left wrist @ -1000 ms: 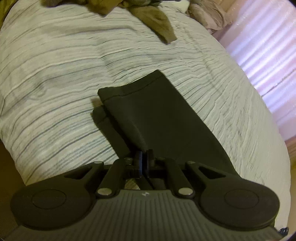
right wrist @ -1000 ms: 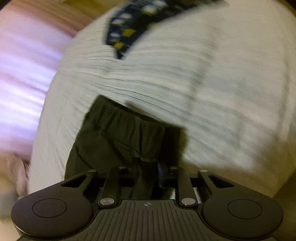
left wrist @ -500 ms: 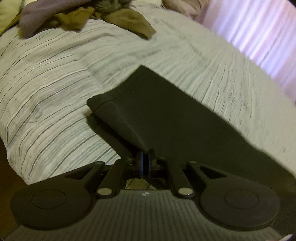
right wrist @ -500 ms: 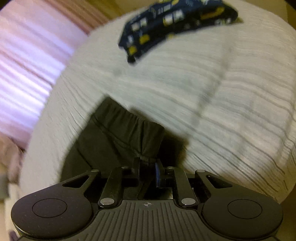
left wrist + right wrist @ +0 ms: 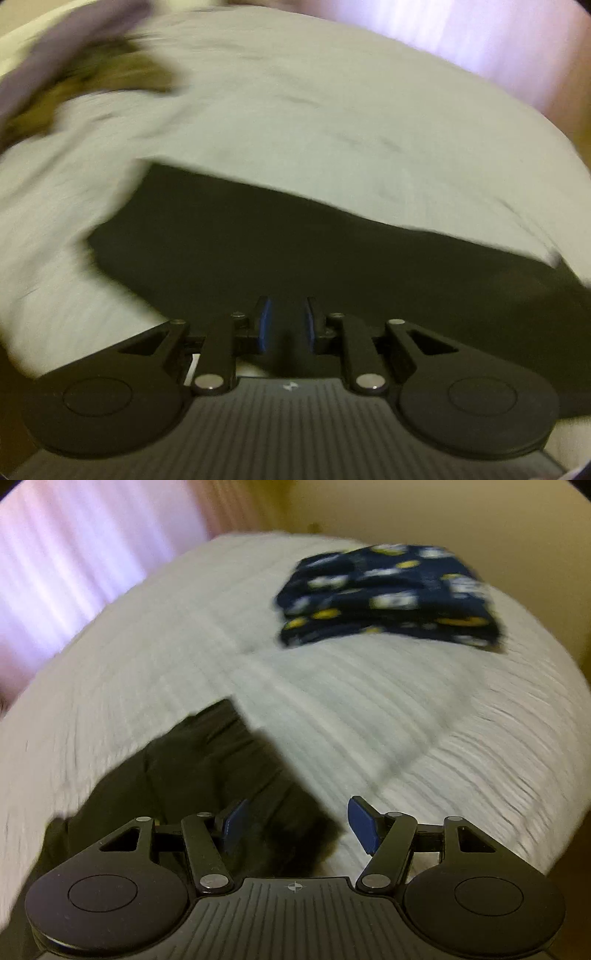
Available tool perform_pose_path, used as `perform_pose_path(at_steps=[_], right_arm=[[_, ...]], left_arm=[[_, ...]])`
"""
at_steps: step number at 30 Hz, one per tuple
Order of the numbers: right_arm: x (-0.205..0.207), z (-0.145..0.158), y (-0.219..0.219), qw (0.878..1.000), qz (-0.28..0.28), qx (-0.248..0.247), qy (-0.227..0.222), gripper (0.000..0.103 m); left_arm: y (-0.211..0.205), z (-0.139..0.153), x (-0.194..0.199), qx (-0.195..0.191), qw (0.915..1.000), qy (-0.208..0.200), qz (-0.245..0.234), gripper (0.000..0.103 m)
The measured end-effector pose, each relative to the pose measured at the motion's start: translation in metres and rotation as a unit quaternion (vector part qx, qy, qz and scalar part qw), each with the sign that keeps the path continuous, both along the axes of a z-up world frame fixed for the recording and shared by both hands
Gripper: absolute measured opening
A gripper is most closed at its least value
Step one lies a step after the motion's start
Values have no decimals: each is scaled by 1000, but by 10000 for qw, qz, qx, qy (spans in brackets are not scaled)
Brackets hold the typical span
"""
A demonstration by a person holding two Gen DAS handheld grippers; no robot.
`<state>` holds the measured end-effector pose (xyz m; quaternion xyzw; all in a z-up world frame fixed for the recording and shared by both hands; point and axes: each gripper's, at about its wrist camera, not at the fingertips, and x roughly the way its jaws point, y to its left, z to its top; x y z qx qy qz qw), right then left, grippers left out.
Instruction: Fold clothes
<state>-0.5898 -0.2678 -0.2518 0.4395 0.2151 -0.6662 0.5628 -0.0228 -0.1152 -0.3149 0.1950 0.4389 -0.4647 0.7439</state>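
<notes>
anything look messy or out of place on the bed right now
Nothing looks damaged or spilled. The dark garment lies flat on the striped bedspread, and a patterned navy piece sits folded further back. The one untidy spot is a crumpled heap of clothes at the far left edge, too blurred to make out.

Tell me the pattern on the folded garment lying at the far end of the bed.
Navy with yellow and white prints; right wrist view.
</notes>
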Motion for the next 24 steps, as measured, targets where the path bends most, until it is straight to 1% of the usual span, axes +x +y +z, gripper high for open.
perform_pose_path(at_steps=[1, 2, 4, 6, 7, 10, 11, 14, 16, 18, 19, 22, 24], right_arm=[[1, -2, -4, 10000, 17, 52, 65, 64], [-1, -2, -7, 10000, 73, -37, -8, 64], [-10, 3, -12, 9990, 42, -290, -327, 64], [-15, 9, -22, 9974, 202, -418, -553, 64], [-17, 10, -31, 9967, 311, -418, -622, 64], [-21, 5, -63, 9939, 560, -308, -898, 64], [-23, 1, -75, 9923, 588, -270, -1052, 64], [-30, -15, -103, 9854, 738, -129, -1528, 64], [-33, -24, -116, 9791, 898, -4, -1827, 64], [-36, -31, -125, 9730, 1067, 90, -2045, 64], [-37, -33, -128, 9690, 1187, 142, -2164, 64], [-37, -39, -133, 9577, 1545, 281, -2410, 64], [-36, -40, -138, 9539, 1744, 355, -2415, 64]], left_arm=[[-15, -3, -11, 24, 9997, 96, -235, 15], [-30, -6, -18, 8, 9989, 255, -390, 15], [-57, -6, -32, -72, 9961, 549, -687, 14], [-84, -2, -48, -146, 9919, 637, -1092, 14], [-98, 1, -56, -183, 9891, 681, -1294, 15], [-135, 4, -76, -257, 9797, 896, -1772, 20], [-147, 3, -80, -272, 9766, 979, -1893, 24], [-177, -3, -89, -321, 9683, 1190, -2171, 26], [-195, -10, -92, -285, 9611, 1279, -2431, 28], [-213, -18, -95, -220, 9526, 1350, -2716, 30], [-222, -23, -97, -163, 9470, 1396, -2890, 30], [-246, -37, -104, 99, 9228, 1574, -3517, 32], [-258, -47, -108, 244, 9065, 1698, -3858, 33]])
